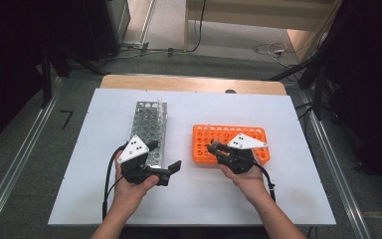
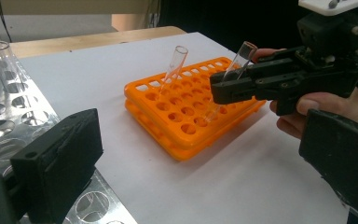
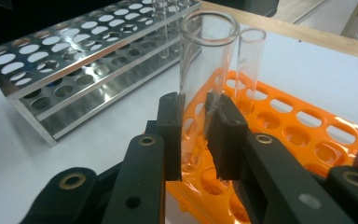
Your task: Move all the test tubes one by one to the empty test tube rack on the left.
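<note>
My right gripper [image 3: 193,123] is shut on a clear glass test tube [image 3: 206,65]. The tube leans, and its lower end reaches into a hole of the orange plastic rack [image 3: 303,126]. From the left gripper view, the right gripper [image 2: 230,88] grips this tube [image 2: 243,53] at mid-length over the orange rack [image 2: 186,116]. A second clear tube [image 2: 176,63] stands tilted in a far hole of that rack. My left gripper [image 2: 200,140] is open and holds nothing. It hovers beside the near end of the metal rack [image 1: 149,124], left of the orange rack [image 1: 251,134].
The metal rack [image 3: 70,60] has several empty holes and a few clear tubes [image 3: 161,9] at its far end. Both racks sit on a white sheet [image 1: 199,194] over a wooden table. Dark stands and cables surround the table.
</note>
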Tool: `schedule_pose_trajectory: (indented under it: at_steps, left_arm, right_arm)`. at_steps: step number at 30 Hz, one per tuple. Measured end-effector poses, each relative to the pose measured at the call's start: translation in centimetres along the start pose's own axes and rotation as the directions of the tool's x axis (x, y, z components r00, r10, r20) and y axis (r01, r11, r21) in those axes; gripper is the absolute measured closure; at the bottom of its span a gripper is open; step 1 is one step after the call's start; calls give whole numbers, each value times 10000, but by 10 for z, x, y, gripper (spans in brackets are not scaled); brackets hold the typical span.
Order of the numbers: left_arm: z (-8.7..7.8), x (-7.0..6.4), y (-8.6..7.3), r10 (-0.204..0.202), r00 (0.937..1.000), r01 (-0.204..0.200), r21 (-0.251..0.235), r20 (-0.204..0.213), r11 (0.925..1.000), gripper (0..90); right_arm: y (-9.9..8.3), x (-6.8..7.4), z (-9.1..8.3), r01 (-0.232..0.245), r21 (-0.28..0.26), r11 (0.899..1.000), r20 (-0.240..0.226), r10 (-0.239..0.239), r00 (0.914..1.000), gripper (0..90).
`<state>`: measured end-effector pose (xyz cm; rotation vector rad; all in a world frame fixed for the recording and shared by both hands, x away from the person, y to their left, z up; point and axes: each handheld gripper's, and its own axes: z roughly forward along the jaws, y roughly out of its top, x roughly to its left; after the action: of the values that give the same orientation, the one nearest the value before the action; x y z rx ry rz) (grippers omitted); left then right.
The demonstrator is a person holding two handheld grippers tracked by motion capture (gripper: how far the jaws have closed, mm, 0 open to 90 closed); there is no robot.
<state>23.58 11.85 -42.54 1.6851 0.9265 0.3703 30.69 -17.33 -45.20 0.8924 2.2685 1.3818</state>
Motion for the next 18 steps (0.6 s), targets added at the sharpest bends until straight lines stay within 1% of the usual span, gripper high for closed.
schedule_pose_trajectory:
  at_steps: [6, 9, 15, 18]
  left_arm:
    - [0, -6, 2, 141, 9998, -141, -33, 114, 9999, 0]
    - [2, -9, 3, 203, 9996, -202, -29, 201, 9998, 0]
    - [4, -12, 2, 248, 9993, -251, 84, 288, 9997, 0]
    - [4, -14, 3, 254, 9988, -253, -25, 412, 9997, 0]
  right_arm:
    - [0, 9, -11, 402, 6, 9992, -146, -402, 9991, 738]
    - [0, 14, -15, 500, 55, 9987, -241, -498, 9985, 738]
    - [-3, 25, -16, 802, 190, 9966, -482, -792, 9957, 738]
    - [-3, 32, -16, 942, 261, 9952, -629, -924, 9937, 738]
